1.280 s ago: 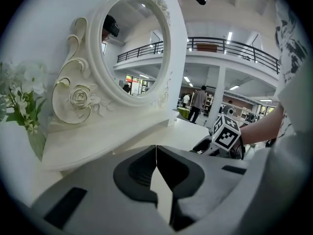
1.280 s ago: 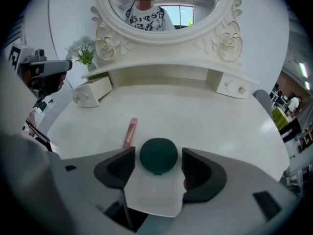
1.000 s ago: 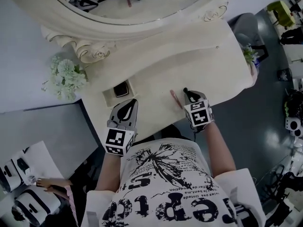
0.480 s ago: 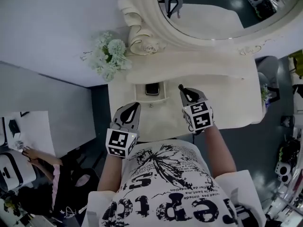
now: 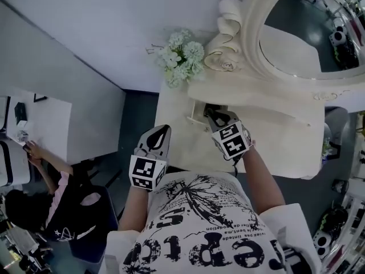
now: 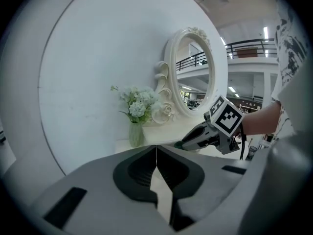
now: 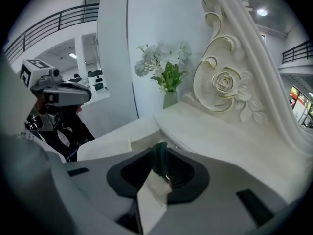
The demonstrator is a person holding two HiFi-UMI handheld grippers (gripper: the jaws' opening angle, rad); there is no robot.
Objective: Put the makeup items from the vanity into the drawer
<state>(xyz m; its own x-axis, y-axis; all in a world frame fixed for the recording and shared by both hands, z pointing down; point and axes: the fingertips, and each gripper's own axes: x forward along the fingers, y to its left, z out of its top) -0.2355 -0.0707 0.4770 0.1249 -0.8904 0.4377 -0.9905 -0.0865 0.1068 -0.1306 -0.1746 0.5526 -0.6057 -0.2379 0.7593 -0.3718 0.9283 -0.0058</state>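
Observation:
My right gripper (image 5: 209, 112) hangs over the small open drawer (image 5: 193, 119) at the left of the cream vanity top (image 5: 274, 138). A slim makeup pencil with a dark green end (image 7: 159, 159) stands between its jaws, which are opening slightly while the pads still touch it. The gripper hides most of the drawer's inside in the head view. My left gripper (image 5: 163, 129) is shut and empty, off the vanity's front left edge. In the left gripper view its jaws (image 6: 156, 153) meet, and the right gripper (image 6: 195, 140) shows beyond them.
A vase of white flowers (image 5: 181, 59) stands at the vanity's back left corner, beside the carved oval mirror (image 5: 308, 33). A grey partition wall runs along the left. A person (image 5: 40, 210) sits at a desk far left.
My right gripper has left the vanity top's middle, where a pink pencil lay beside it, and now sits over the drawer. The view has swung left. The left gripper has barely moved.

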